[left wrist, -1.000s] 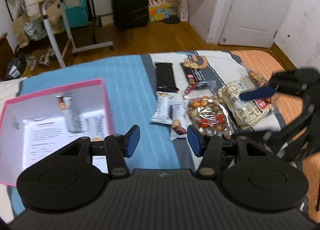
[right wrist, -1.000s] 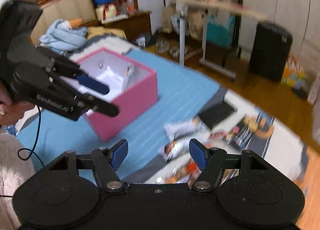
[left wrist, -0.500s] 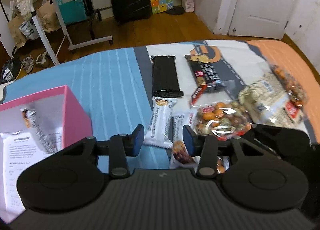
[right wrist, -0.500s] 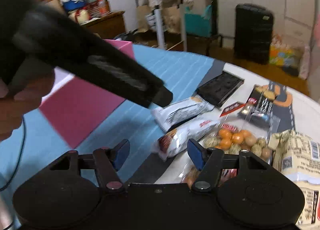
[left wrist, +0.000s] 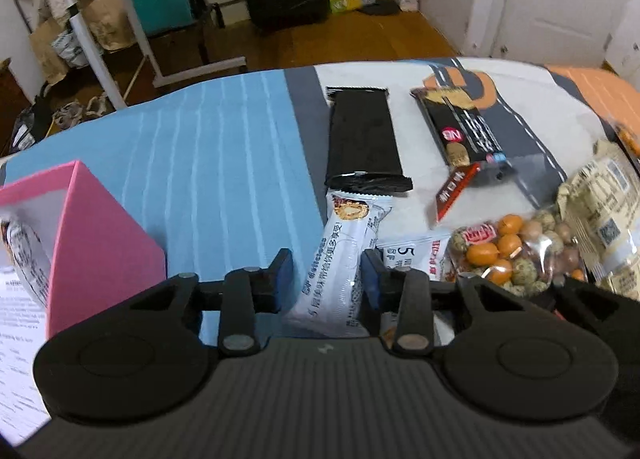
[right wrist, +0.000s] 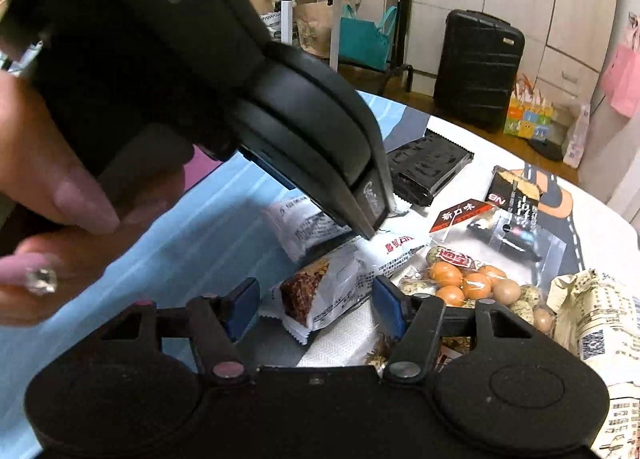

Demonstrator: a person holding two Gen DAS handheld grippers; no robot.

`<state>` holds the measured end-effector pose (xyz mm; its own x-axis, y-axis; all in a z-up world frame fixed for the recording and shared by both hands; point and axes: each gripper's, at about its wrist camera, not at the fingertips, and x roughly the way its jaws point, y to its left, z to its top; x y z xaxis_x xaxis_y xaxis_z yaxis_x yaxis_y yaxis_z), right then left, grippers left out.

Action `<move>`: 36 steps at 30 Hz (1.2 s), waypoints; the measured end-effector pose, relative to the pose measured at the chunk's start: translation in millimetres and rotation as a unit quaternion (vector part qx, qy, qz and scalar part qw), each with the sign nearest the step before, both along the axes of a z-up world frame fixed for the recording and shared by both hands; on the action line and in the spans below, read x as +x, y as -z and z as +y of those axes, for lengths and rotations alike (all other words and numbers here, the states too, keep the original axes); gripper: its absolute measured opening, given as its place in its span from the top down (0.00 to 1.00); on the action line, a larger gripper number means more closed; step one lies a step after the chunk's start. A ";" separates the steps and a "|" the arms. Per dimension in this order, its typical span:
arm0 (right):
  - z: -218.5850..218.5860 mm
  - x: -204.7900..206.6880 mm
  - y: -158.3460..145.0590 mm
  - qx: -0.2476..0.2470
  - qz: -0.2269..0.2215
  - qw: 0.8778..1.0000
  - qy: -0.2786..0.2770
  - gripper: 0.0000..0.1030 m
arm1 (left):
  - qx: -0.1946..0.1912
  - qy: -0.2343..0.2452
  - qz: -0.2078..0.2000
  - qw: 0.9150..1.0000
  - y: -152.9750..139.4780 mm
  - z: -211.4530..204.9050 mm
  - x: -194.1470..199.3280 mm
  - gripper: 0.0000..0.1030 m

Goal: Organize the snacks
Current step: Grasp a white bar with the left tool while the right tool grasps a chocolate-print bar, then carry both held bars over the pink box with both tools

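Spread across a bed (left wrist: 224, 163) with a blue striped cover, the snacks are seen lying loose. A white snack bar (left wrist: 340, 271) is framed between the pads of the left gripper (left wrist: 326, 279); its jaws are closing, the right pad looks to be at the wrapper's edge, the left pad stands just clear, so nothing is gripped yet. A pink box (left wrist: 100, 243) is seen at the left, a wrapped bar and printed paper inside it. A second white bar with a brown picture (right wrist: 320, 295) is bracketed by the right gripper (right wrist: 316, 305), whose jaws are also closing, pads apart from the wrapper. Beside it a clear bag of orange and speckled nuts (right wrist: 468, 283) is found, a black packet (left wrist: 362, 143) beyond. The left tool is held by a hand (right wrist: 60, 195) with painted nails.
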<state>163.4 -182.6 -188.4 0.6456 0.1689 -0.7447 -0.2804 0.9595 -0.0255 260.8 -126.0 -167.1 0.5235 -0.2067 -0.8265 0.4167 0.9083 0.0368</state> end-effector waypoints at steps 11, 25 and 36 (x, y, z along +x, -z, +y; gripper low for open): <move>-5.2 -12.9 1.4 0.016 0.000 1.000 -0.009 0.51 | -0.001 -0.002 0.001 1.000 13.0 5.4 5.4 0.62; -7.4 -9.1 1.8 0.022 0.001 1.000 0.002 0.64 | -0.017 -0.059 0.050 0.997 1.0 21.5 -3.3 0.78; -16.8 -28.7 -8.8 0.049 -0.016 0.998 -0.023 0.65 | -0.035 -0.075 0.090 0.993 -11.3 40.9 -21.6 0.78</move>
